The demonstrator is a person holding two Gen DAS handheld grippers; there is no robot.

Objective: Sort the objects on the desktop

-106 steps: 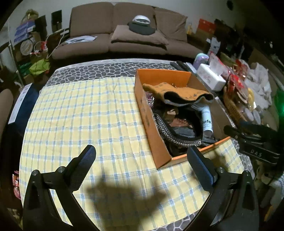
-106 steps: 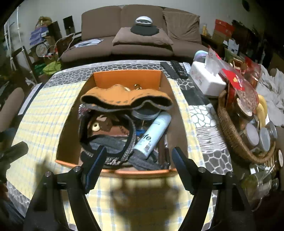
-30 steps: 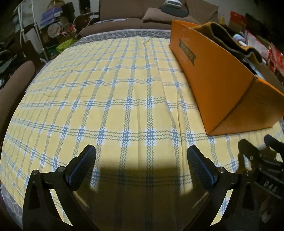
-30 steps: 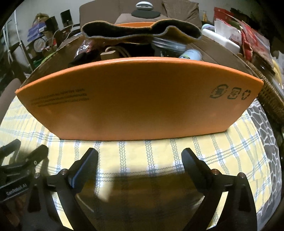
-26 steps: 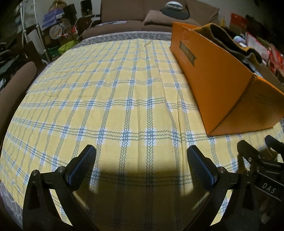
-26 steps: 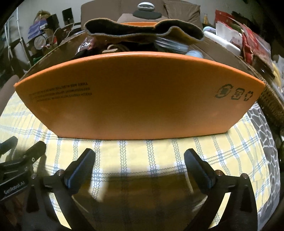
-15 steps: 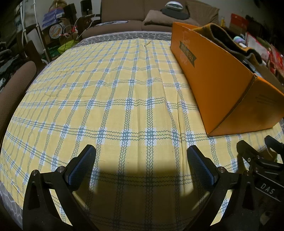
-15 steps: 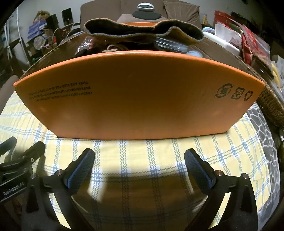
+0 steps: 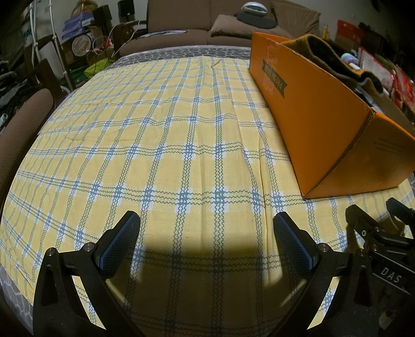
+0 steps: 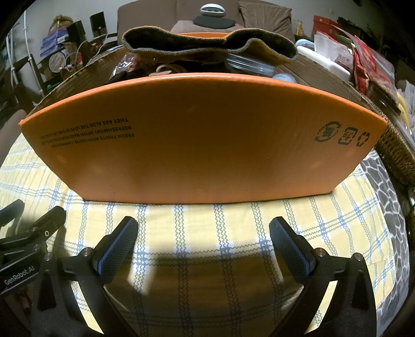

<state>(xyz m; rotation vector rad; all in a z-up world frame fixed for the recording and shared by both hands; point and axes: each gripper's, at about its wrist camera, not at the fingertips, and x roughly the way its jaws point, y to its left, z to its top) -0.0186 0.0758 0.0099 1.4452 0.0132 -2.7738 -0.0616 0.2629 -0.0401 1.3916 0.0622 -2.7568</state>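
Note:
An orange cardboard box [image 10: 202,140] stands on the yellow checked tablecloth [image 9: 166,145], filled with objects. A brown and black knitted cloth [image 10: 207,44] drapes over its top. In the left wrist view the box [image 9: 319,114] is to the right. My left gripper [image 9: 206,241] is open and empty, low over the bare cloth. My right gripper [image 10: 203,245] is open and empty, low in front of the box's near wall. The right gripper also shows at the right edge of the left wrist view [image 9: 378,233]. Most box contents are hidden by the wall.
A wicker basket [image 10: 396,153] with jars and packets stands right of the box. A brown sofa [image 9: 207,15] is behind the table. A chair [image 9: 15,134] stands at the table's left edge. Clutter lines the far left wall.
Both grippers dropped from above the table to just above the cloth since 3.5 s ago. In the last second they have hardly moved; both stay open.

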